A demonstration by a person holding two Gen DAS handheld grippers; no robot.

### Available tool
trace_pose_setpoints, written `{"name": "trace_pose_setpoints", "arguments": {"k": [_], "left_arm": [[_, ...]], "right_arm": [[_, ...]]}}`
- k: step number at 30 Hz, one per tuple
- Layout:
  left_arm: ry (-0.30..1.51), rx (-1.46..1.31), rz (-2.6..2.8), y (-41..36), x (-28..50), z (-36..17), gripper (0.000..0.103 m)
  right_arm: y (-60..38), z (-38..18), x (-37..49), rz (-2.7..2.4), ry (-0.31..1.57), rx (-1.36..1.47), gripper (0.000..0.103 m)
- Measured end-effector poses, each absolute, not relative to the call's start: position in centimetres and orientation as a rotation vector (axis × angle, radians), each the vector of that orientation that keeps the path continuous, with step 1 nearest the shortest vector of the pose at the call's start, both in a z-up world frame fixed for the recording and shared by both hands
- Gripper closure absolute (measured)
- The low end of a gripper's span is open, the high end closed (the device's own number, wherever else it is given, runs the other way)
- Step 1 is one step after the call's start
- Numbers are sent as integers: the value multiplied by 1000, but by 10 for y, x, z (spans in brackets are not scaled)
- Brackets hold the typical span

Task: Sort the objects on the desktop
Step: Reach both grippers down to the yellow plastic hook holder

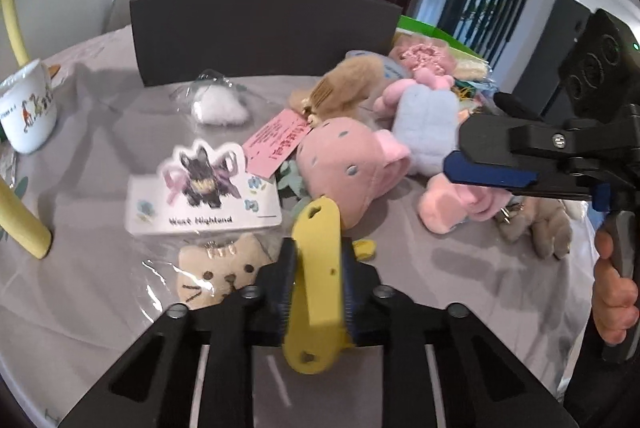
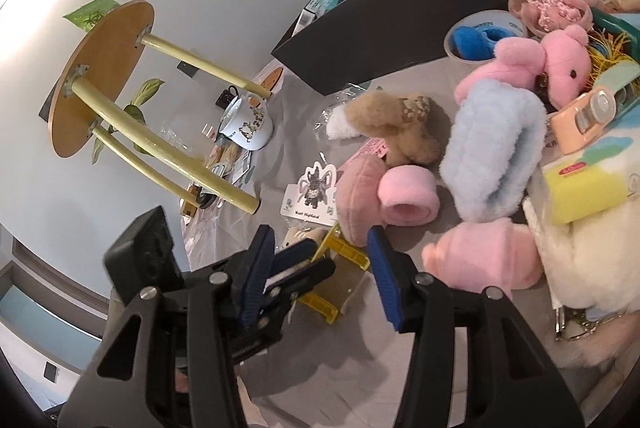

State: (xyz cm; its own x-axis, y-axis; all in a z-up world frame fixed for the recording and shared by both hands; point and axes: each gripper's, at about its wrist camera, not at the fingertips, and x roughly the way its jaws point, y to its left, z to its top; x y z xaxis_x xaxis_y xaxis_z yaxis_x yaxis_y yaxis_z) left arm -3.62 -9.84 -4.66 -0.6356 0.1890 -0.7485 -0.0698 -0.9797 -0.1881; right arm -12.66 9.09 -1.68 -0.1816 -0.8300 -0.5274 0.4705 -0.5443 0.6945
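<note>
The left gripper (image 1: 316,292) is clamped tight on the yellow clip (image 1: 314,284), low over the table (image 1: 460,288) just in front of the bagged cat charm (image 1: 218,274). The right gripper (image 2: 320,268) hangs half open and empty beside the pink plush (image 2: 360,195). Best to hold that squeeze and lift straight up, clear of the bag, before carrying it over the toys to the black box (image 1: 260,31).
</note>
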Motion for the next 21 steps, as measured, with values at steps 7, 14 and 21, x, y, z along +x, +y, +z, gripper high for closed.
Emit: {"name": "trace_pose_setpoints", "arguments": {"k": [7, 14, 21], "left_arm": [[-375, -1198, 2630, -105, -28, -39, 94], [-347, -1169, 2510, -75, -14, -33, 94], [-319, -1156, 2579, -84, -21, -22, 94]], "right_arm": [[96, -21, -128, -1836, -487, 1165, 54], [104, -19, -123, -1841, -488, 1163, 54], [120, -24, -112, -1829, -519, 1172, 54]]}}
